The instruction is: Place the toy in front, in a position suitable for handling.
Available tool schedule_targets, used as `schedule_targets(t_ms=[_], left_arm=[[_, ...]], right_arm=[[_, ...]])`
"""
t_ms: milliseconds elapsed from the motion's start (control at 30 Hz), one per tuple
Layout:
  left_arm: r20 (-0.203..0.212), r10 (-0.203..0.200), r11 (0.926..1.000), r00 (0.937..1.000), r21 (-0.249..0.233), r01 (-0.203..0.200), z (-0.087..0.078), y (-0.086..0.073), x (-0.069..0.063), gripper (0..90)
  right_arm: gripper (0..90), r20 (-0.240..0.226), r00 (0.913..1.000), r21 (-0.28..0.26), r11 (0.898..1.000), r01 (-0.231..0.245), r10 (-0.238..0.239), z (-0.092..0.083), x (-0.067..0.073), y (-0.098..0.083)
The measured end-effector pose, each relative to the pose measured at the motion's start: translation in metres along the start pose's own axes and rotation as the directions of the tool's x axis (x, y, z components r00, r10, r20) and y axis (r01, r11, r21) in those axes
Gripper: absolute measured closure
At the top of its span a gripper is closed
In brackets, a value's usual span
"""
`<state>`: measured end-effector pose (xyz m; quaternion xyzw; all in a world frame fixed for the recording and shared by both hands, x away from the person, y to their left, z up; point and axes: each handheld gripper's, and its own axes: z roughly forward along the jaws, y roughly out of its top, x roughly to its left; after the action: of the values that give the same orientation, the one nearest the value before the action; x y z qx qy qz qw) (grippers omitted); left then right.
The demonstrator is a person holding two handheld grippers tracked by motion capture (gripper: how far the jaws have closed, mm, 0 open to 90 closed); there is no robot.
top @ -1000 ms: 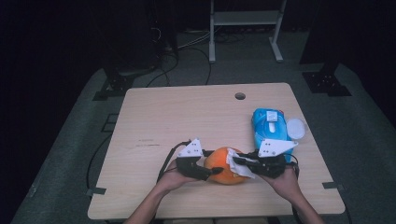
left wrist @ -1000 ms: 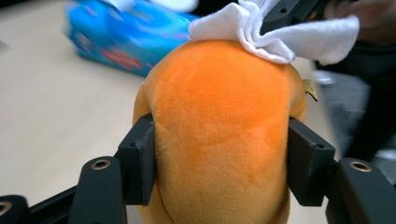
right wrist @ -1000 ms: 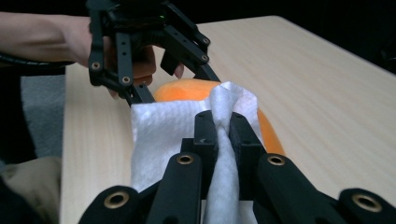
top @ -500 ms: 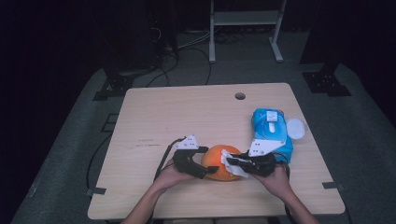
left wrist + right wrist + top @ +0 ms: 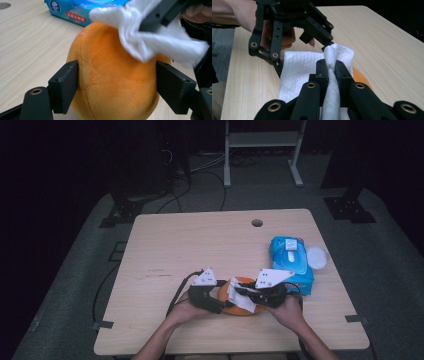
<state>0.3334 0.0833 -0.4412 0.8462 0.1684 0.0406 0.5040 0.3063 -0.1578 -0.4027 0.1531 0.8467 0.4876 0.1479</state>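
While orange plush ball (image 5: 112, 82) is bracketed by left tongs (image 5: 117, 87), jaws just closing in, white wipe (image 5: 297, 72) is kept pinched by right tongs (image 5: 332, 72), shifted left over ball; wiping judged underway on counter (image 5: 200, 245).

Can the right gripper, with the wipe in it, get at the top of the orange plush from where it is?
Probably yes: the right gripper, shut on the white wipe, already drapes it over the orange plush; the left gripper brackets only its sides.

I see an orange plush ball (image 5: 112, 82) lying just beside the blue wipes pack (image 5: 291, 262), a white wipe (image 5: 155, 40) draped over its top.
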Motion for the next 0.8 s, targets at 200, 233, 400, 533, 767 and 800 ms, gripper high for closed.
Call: schedule_targets(t_ms=[200, 233, 400, 533, 767, 800], left_arm=[[0.004, -0.009, 0.9999, 1.0000, -0.009, 0.009, 0.000, -0.003, 0.002, 22.6], [0.004, -0.010, 0.9999, 0.9999, -0.011, 0.010, 0.000, -0.003, 0.002, 22.6], [0.009, -0.028, 0.9996, 0.9996, -0.008, 0.028, -0.002, -0.006, 0.005, 22.2], [0.010, -0.039, 0.9992, 0.9992, -0.009, 0.040, -0.003, -0.007, 0.006, 21.6], [0.004, -0.051, 0.9987, 0.9987, -0.008, 0.051, -0.001, -0.006, 0.007, 19.5], [0.003, -0.052, 0.9986, 0.9986, -0.008, 0.052, -0.001, -0.006, 0.007, 19.3]], right_arm=[[82.5, 0.043, 0.9978, -0.007, 0.999, -0.050, 0.050, -0.020, -0.012, -0.017], [82.4, 0.052, 0.9966, -0.007, 0.998, -0.064, 0.064, -0.024, -0.014, -0.022], [82.2, 0.101, 0.9907, 0.015, 0.996, -0.093, 0.091, -0.037, -0.021, -0.036], [82.1, 0.112, 0.9872, 0.024, 0.993, -0.116, 0.113, -0.039, -0.023, -0.045], [82.1, 0.106, 0.9862, 0.012, 0.992, -0.129, 0.127, -0.034, -0.023, -0.044], [82.1, 0.109, 0.9870, 0.015, 0.993, -0.120, 0.118, -0.033, -0.023, -0.043]])
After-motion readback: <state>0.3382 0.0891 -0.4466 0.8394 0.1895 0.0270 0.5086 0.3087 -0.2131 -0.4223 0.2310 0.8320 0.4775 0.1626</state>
